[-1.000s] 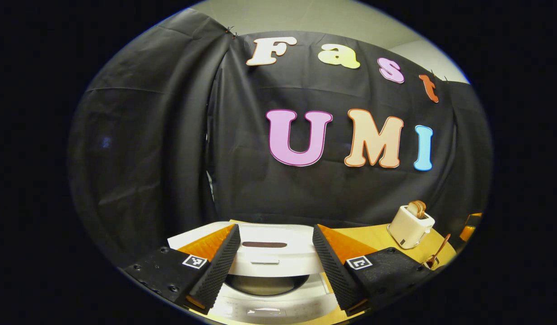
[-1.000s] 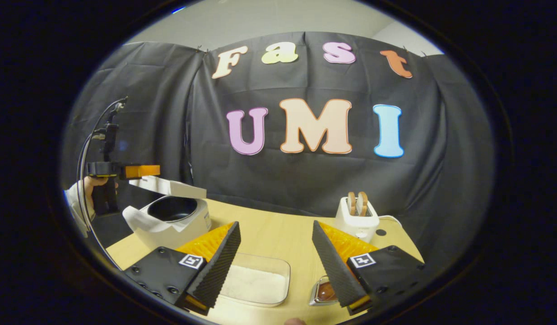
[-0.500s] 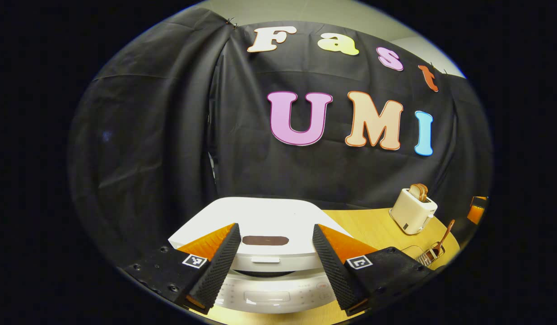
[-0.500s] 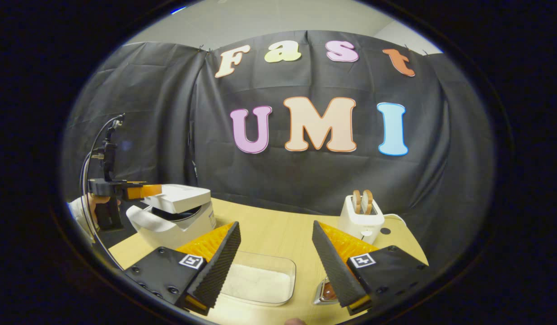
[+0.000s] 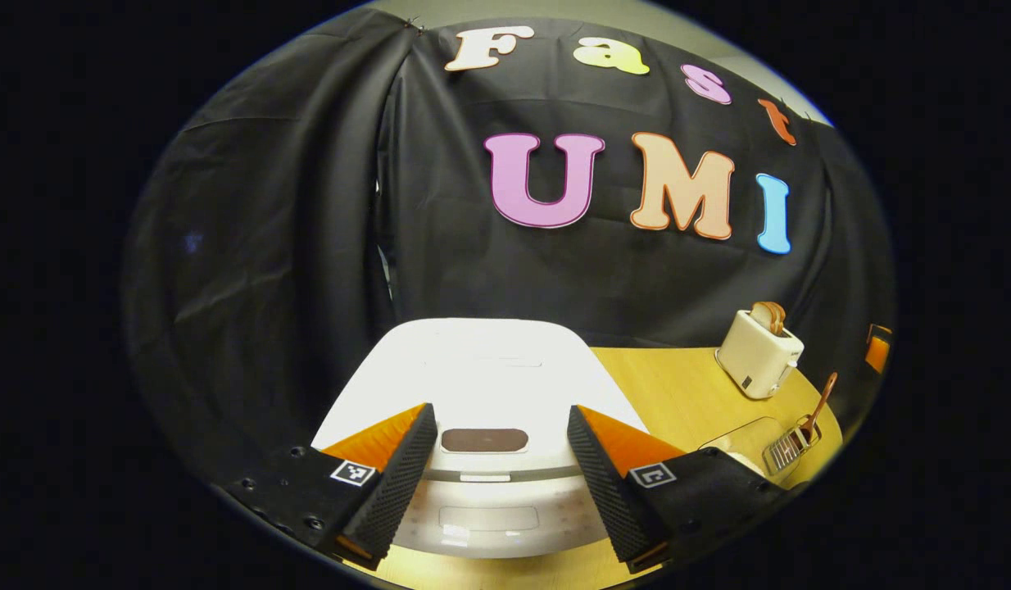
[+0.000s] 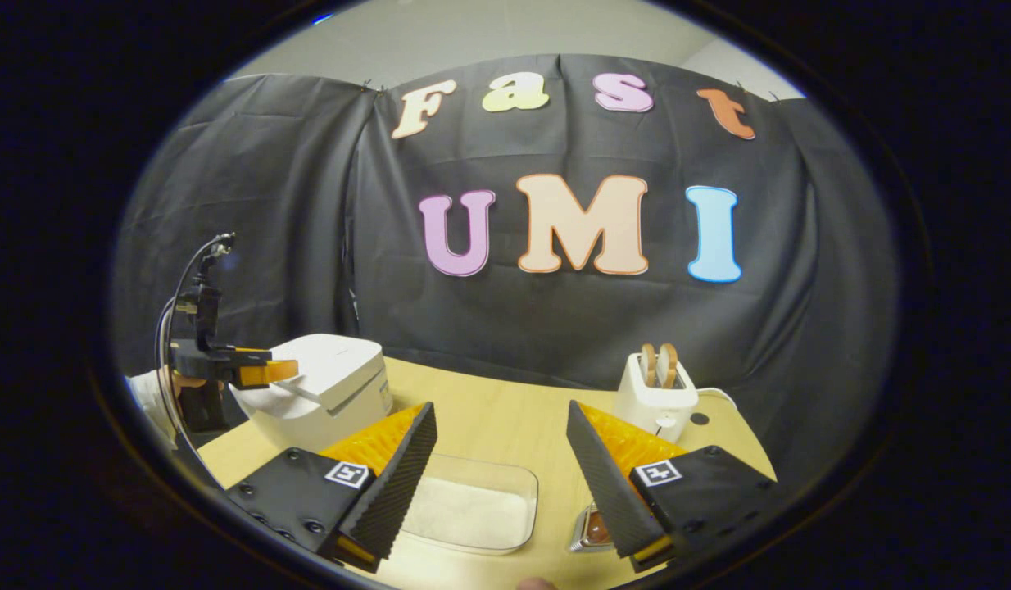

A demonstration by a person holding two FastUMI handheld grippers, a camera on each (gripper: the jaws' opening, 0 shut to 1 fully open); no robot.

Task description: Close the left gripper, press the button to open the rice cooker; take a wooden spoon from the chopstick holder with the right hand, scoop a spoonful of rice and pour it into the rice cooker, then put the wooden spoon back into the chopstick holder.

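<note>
Here the rice cooker sits lid-down on the worktop under the spread left tool, whose parted fingers could straddle its button; the wooden spoon seemingly stands in the chopstick holder.

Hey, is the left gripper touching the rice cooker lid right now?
Cannot tell. In the right gripper view the left gripper overlaps the rice cooker lid, with no plain gap or contact; the left gripper view is no clearer.

Black cloth wall hangs behind a light wooden table; pale ceiling shows above.
</note>
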